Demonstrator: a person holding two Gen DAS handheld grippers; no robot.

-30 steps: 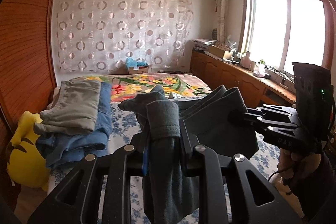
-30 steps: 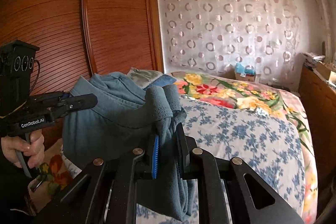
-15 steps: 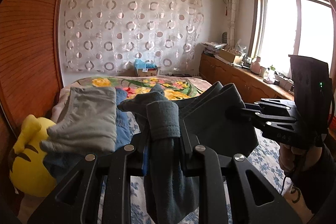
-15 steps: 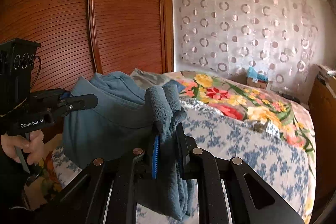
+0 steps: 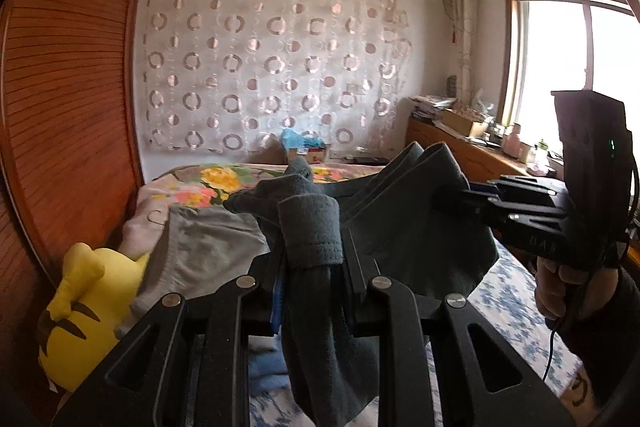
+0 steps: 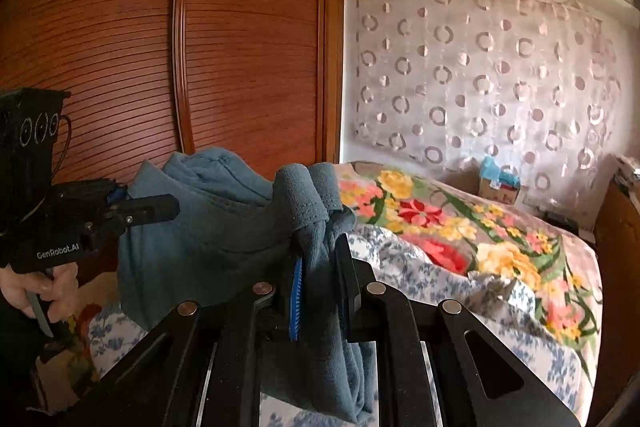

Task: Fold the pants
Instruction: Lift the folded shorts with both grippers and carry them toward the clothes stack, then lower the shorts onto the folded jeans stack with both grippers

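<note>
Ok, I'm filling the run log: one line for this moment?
left tongs: shut on pants | right tongs: shut on pants | pants: lifted above bed

two grippers (left [image 5: 312, 267], right [image 6: 318, 279]), one pants [image 5: 400, 227], one yellow plush [image 5: 80, 303]

Pants [image 5: 404, 227]: dark grey-teal knit, bunched, held aloft, centre frame in both views. One ribbed hem folds over lower centre, rest hangs below. Fabric spans to centre right in left view, centre left in right view [image 6: 208, 227].
</note>
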